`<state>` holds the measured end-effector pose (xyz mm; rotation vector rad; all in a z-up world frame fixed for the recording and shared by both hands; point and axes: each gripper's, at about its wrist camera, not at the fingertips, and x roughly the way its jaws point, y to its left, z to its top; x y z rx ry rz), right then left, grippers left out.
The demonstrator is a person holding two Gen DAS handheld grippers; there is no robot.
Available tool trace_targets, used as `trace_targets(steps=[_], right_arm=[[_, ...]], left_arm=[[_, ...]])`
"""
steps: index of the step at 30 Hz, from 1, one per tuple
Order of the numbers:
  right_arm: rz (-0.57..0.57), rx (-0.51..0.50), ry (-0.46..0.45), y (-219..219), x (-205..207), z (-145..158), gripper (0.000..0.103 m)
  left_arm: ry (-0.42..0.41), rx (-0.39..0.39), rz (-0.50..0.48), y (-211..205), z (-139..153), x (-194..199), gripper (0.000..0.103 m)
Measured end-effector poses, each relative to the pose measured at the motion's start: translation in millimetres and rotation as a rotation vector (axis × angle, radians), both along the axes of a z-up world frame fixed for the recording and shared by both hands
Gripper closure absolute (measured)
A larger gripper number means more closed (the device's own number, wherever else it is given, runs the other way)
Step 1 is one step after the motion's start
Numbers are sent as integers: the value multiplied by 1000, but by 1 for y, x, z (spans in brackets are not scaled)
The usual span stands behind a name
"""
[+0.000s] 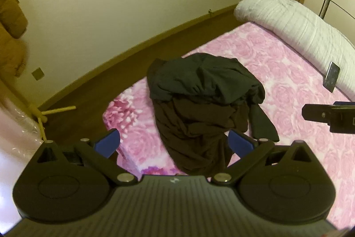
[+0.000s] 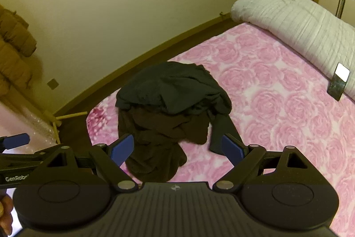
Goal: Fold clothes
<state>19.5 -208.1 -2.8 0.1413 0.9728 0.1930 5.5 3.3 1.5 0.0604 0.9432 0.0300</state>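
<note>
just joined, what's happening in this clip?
A person holds two grippers over a bed with a pink rose-print blanket. A crumpled pile of dark clothes lies near the bed's corner, untouched. The left gripper and right gripper are both open and empty, hovering before the pile. Folding hasn't started.

The clothes [image 1: 199, 103] are soft matt cloth, dark and creased. The bed cover [image 1: 288, 72] is plush pink fleece with a raised rose pattern. The quilt [image 1: 295, 23] is white ribbed fabric. The left tongs [image 1: 174, 143] are matt black plastic with smooth blue pads [image 1: 108, 141] and shiny metal pins. The floor [image 1: 93, 90] is smooth brown wood.
</note>
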Motion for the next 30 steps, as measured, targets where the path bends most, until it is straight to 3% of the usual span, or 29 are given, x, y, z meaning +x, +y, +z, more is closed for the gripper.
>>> trace_targets(steps=[8, 11, 30], right_arm=[[-21, 8, 1, -1, 8, -6, 15], [-28, -21, -2, 18, 20, -3, 15], [9, -42, 7, 34, 16, -10, 15]], left_arm=[[-7, -28, 5, 13, 0, 21, 1], [-1, -66, -2, 33, -9, 40, 1], [8, -100, 21, 45, -21, 34, 1]])
